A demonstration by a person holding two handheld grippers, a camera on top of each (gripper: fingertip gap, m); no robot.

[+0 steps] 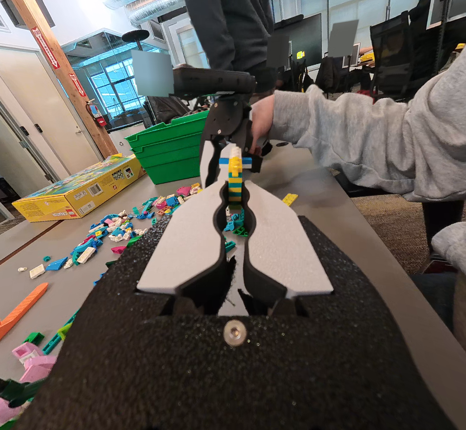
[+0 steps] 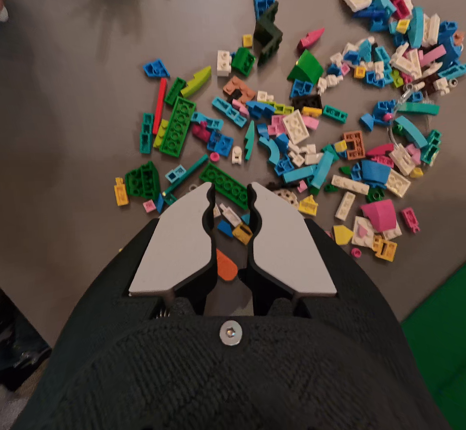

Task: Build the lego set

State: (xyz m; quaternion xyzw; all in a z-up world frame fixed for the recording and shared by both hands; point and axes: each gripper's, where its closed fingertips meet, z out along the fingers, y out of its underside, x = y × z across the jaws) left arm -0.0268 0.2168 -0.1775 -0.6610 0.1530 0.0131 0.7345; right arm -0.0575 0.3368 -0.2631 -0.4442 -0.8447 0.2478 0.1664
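Left gripper: the left gripper [image 1: 235, 192] is closed on a striped brick tower [image 1: 235, 181] — yellow and teal layers stacked upright, a white brick on top and a blue-and-white crosspiece near the upper end. Both fingertips press the tower's lower layers; the rest rises clear above them.

Right gripper: in its own view the right gripper [image 2: 230, 191] hangs over the table [image 2: 63, 115] with its jaws apart and nothing between the pads. A long green plate [image 2: 225, 186] lies on the table directly beneath the tips, slanting across the gap.

Seen from the left: the right gripper points downward just behind the tower, held by a hand [image 1: 262, 123] in a grey sleeve [image 1: 353, 140].

Loose bricks: a scatter of blue, white, pink, green and yellow pieces [image 2: 302, 128] spreads ahead and to the right of the open jaws — small white, blue and yellow bits lie under the fingers too.

Surroundings: stacked green bins [image 1: 169, 153] stand beyond the tower, a yellow box [image 1: 75, 191] lies flat to their left, and an orange tool [image 1: 22, 304] rests near the table edge.
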